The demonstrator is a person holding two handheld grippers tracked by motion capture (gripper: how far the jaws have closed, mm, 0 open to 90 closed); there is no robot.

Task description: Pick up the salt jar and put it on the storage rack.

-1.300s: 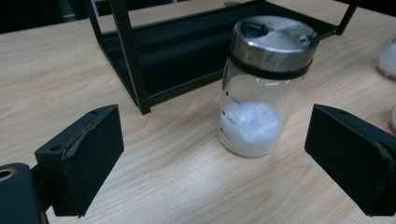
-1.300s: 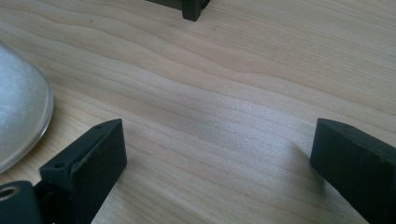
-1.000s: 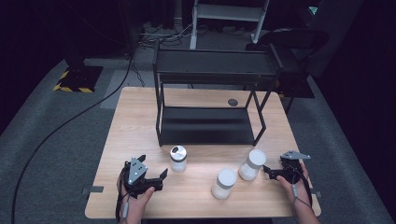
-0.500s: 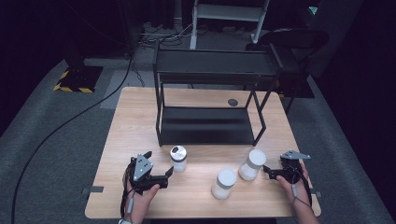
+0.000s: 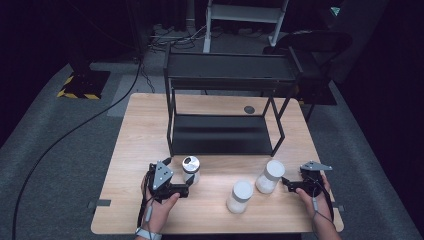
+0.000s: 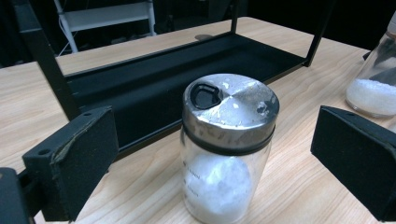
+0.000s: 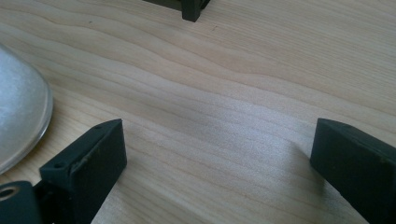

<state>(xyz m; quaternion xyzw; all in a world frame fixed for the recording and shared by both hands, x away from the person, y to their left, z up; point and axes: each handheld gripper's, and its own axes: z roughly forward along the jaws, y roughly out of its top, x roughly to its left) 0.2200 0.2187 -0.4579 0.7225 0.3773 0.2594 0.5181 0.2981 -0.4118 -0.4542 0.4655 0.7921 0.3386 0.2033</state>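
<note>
Near the counter's [image 5: 150, 125] front edge, my left gripper [image 6: 210, 154], jaws just opening wide, should straddle the shaker jar [image 6: 226, 149] squarely before squeezing.

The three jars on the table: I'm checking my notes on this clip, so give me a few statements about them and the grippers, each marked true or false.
1. The metal-lidded jar stands between the open jaws of the left gripper. True; the jaws have just been opening and do not press on it.
2. A jar sits on the black rack's lower shelf. False; all three stand on the table.
3. The right gripper is clamped on a white-lidded jar. False; its jaws are open over bare wood.
4. The middle jar stands upright. True.
</note>
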